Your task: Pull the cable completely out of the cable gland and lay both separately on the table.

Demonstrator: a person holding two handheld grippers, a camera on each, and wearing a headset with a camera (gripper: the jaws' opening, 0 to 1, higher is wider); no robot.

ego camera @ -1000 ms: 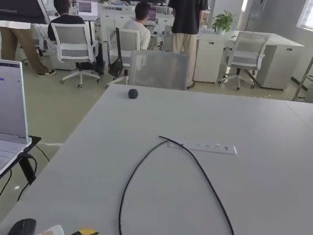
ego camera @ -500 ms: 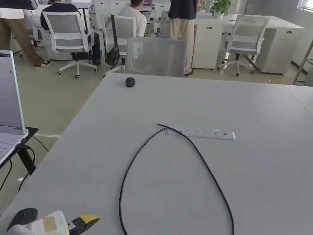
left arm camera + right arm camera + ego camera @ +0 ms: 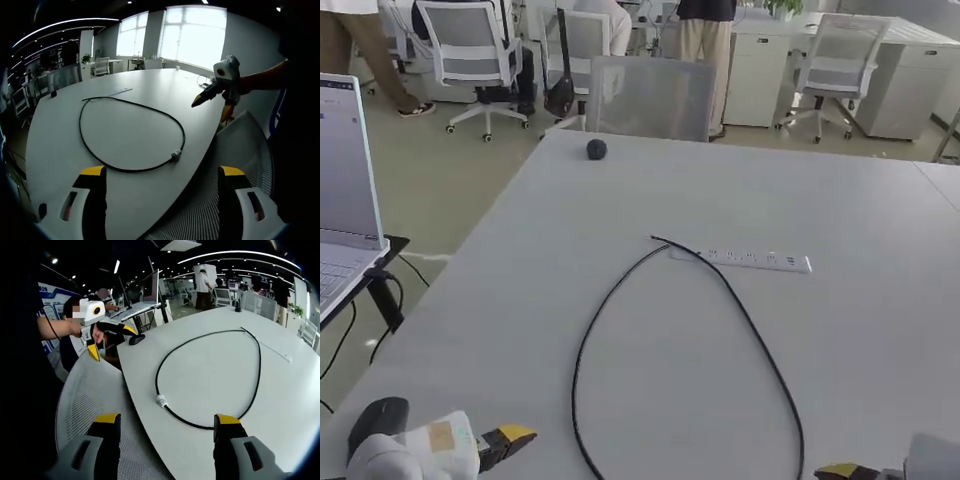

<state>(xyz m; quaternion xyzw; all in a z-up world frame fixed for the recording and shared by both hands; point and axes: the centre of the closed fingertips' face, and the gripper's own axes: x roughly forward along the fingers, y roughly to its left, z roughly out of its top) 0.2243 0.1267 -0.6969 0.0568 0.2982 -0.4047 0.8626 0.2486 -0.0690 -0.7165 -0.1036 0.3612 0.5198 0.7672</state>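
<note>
A: Where are the cable and its gland?
B: The cable (image 3: 582, 345) lies flat on the worktop (image 3: 880, 330) in one wide loop, its far end just beside a white power strip (image 3: 755, 260). The cable gland (image 3: 176, 156), a small pale fitting, sits on the near curve of that loop, close to the worktop's edge, with black cable running out of both its sides
A: So nothing is separated yet?
B: By my reading, no. The gland is still threaded on and the pull has not begun
A: Why is it laid out like that?
B: I'd say the open loop keeps the cable free of tangles so it can slide through the gland, and it puts the gland within reach of both hands
A: And the grippers?
B: The left hand-held gripper (image 3: 161, 171) has its jaws spread wide with nothing between them, and so does the right hand-held gripper (image 3: 167, 418). Both hang off the near edge, over a mesh chair (image 3: 85, 390), one to each side of the gland and apart from it
A: Why one on each side?
B: Likely one is meant to pinch the gland while the other draws the cable away. A single grip would probably just drag the whole loop across the smooth surface
</note>
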